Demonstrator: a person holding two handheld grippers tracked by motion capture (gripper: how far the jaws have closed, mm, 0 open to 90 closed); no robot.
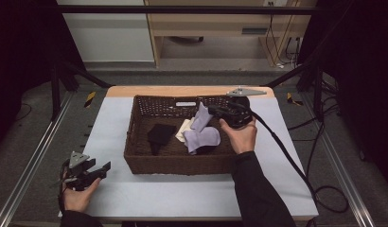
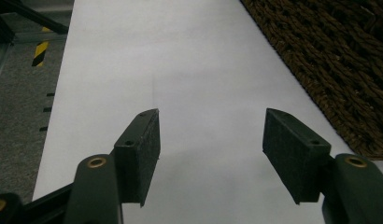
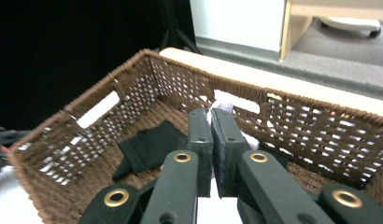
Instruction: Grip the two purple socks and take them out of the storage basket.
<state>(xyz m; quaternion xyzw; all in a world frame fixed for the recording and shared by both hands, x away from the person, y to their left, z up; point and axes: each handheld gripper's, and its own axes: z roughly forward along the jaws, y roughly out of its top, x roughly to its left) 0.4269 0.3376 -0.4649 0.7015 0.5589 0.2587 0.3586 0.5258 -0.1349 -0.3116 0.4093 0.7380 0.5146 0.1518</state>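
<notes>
- Right gripper (image 1: 210, 109) of mine is clamped on a lavender sock (image 1: 202, 134): the jaws are pressed together on its upper end, a sliver of pale cloth showing between the pads (image 3: 223, 154) in the right gripper view.
- That sock hangs from the grip over the right half of the wicker basket (image 1: 135, 163), its foot end drooping onto the basket floor near the front wall.
- Just left of it a cream-coloured piece of cloth (image 1: 184, 129) lies on the basket floor, partly under the sock.
- Farther left in the basket lies a black sock (image 1: 159, 136), flat, apart from the lavender one; the right gripper view shows it (image 3: 150, 148) below and left of my jaws.
- My right hand (image 1: 240, 136) sits over the basket's right wall, the cable trailing off toward the table's right edge.
- My left gripper (image 1: 104, 168) is held near the front left corner of the white tabletop (image 1: 107, 123), just left of the basket's front left corner.
- Its jaws stand apart with nothing between them, bare tabletop beneath, and the basket wall (image 2: 339, 70) runs along their right side in the left gripper view.
</notes>
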